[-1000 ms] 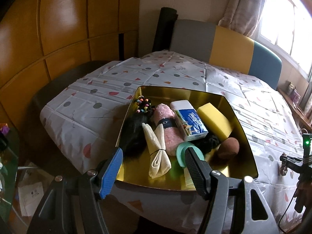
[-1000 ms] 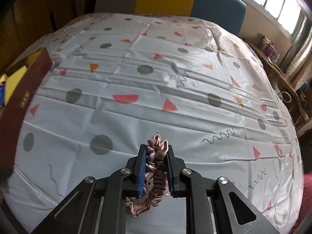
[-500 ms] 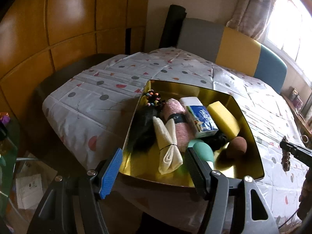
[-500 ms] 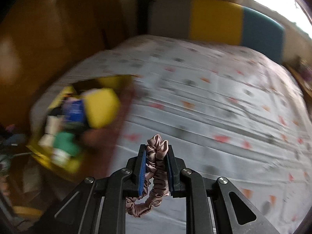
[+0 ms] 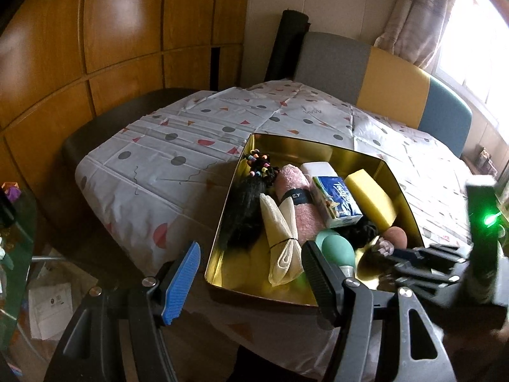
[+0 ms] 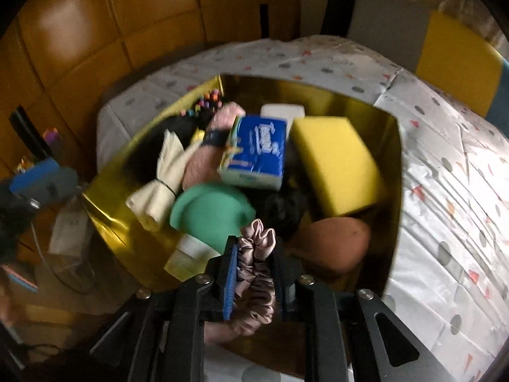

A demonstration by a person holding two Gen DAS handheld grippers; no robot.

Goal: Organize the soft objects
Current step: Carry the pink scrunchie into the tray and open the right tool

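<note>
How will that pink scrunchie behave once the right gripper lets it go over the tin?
The scrunchie looks satiny and gathered, so it is probably floppy and light. It bulges around the right gripper, whose jaws have just begun opening, so it should slump into the gold tin, not roll or bounce.

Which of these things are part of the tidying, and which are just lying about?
Part of the job:
- pink satin scrunchie, in the right gripper, jaws just easing
- gold metal tray
- yellow sponge block

Lying about:
- patterned tablecloth
- cushioned bench back
</note>
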